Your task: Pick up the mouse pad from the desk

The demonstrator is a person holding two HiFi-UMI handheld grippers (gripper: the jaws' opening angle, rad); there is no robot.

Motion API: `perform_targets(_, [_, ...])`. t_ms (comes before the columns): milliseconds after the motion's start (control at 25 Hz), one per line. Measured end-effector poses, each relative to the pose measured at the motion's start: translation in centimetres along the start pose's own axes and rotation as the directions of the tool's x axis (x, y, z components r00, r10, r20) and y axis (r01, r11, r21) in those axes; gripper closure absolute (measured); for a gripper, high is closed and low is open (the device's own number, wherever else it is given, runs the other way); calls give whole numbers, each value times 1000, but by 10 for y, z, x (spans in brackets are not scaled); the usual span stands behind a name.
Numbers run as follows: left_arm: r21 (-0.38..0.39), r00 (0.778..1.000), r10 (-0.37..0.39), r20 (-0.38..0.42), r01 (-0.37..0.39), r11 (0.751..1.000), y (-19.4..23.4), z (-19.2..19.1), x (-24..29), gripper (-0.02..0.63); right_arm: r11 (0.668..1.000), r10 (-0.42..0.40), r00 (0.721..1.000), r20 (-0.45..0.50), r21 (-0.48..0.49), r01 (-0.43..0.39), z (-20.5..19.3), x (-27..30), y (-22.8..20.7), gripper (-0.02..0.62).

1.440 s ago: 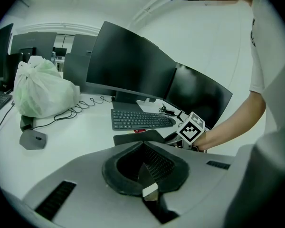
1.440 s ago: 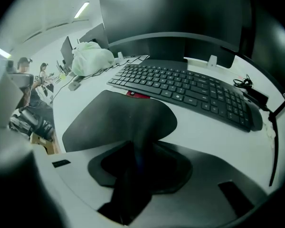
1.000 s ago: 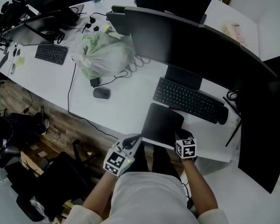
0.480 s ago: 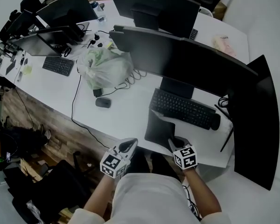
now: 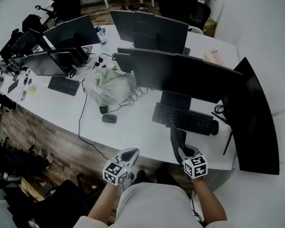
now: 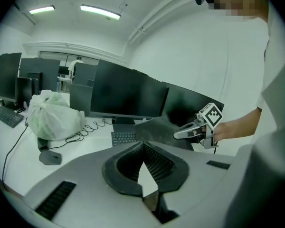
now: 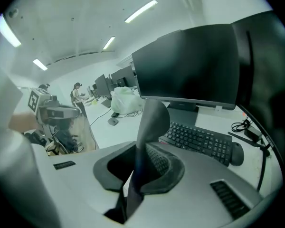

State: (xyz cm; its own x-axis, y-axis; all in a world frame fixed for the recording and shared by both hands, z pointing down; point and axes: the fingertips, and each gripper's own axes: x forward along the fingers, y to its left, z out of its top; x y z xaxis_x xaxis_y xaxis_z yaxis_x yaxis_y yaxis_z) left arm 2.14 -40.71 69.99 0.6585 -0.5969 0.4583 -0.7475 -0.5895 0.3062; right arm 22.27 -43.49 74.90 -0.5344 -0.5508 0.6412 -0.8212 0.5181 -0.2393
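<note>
Pinches the mouse pad (image 5: 176,134) by its lower end between the jaws of the right gripper (image 5: 183,152); holds it off the worktop (image 5: 137,134), above the near edge, just in front of the black keyboard (image 5: 183,118); shows it standing almost upright on its edge, dark and thin, with the upper end curling over a little (plainest in the right gripper view, where the pad rises straight out of the jaws and both pads press on it). Keeps the left gripper (image 6: 143,148) apart from the pad, off the near edge and to the left of the right gripper; leaves its jaws pressed together at the tips, with nothing between them. Behind the keyboard, toward the far edge, a wide dark monitor (image 5: 180,75) on its stand; at the keyboard's right end, touching or just beside it, a dark mouse (image 5: 214,127); farther left on the worktop, well apart from both grippers, a grey mouse (image 5: 109,118) near a pale plastic bag (image 5: 109,87) with a looped cable beside it.
</note>
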Motion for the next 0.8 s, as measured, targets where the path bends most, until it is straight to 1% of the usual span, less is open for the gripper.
perform_targets(160, [25, 999, -54, 7, 54, 998, -7, -3, -31, 591, 995, -90, 995, 48, 48, 88, 3, -33, 12, 549])
perform_targets(280, [17, 995, -95, 16, 95, 995, -9, -8, -52, 591, 985, -158, 984, 87, 87, 151, 6, -60, 21, 549])
perform_targets(360, [8, 994, -109, 15, 109, 994, -10, -14, -67, 591, 976, -196, 974, 110, 119, 183, 6, -78, 30, 549])
perform_targets(440, [4, 993, -117, 10, 117, 993, -10, -20, -83, 591, 969, -222, 966, 130, 142, 204, 6, -95, 44, 549])
perform_targets(560, [9, 992, -124, 6, 124, 992, -9, -23, -102, 591, 963, -249, 955, 162, 148, 226, 8, -118, 67, 549])
perform_targets(800, [43, 985, -166, 50, 164, 986, -17, -5, -133, 591, 953, -284, 934, 216, 167, 251, 12, -160, 106, 549])
